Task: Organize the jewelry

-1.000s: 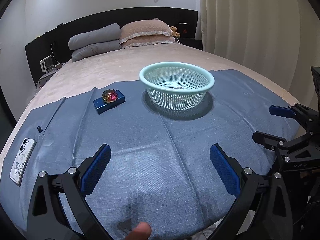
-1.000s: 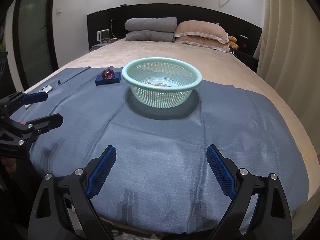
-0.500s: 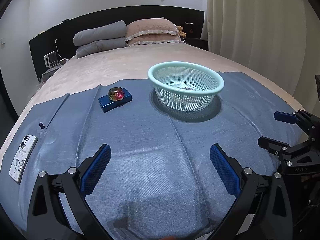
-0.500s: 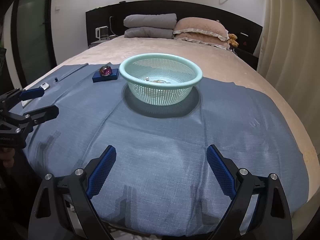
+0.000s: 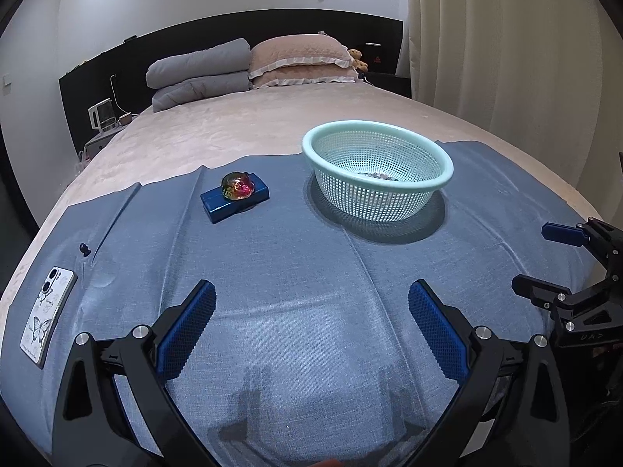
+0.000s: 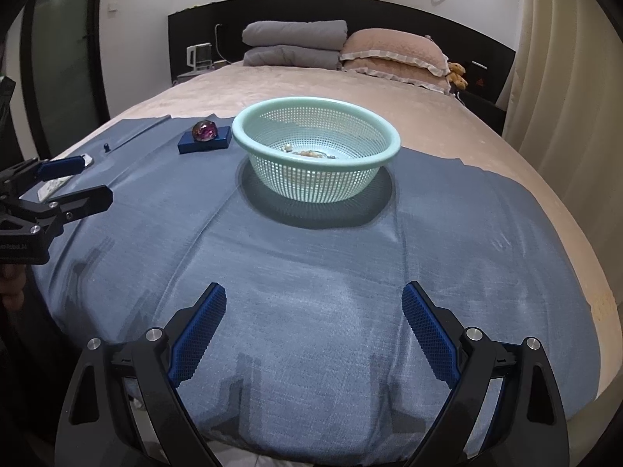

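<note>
Blue cloth [image 5: 311, 272] covered the bed's near end. Left to right: phone [image 5: 46, 321], blue box [image 5: 234, 197] bearing a gem, mint basket [image 6: 316, 148] holding jewelry [image 6: 307, 152]. Left gripper [image 5: 311, 303] and right gripper [image 6: 314, 303] hovered wide apart, empty. Pillows, dark headboard, curtain behind

In the right wrist view, the small pieces [image 6: 309, 152] lying in the bottom of the mint basket [image 6: 249, 138] at frame centre are too small to tell apart, perhaps beads or a chain. In the left wrist view, the basket's near wall [image 5: 373, 198] hides most of them. The phone [image 6: 54, 186] at the left edge sits mostly behind the left gripper [image 6: 80, 181].
</note>
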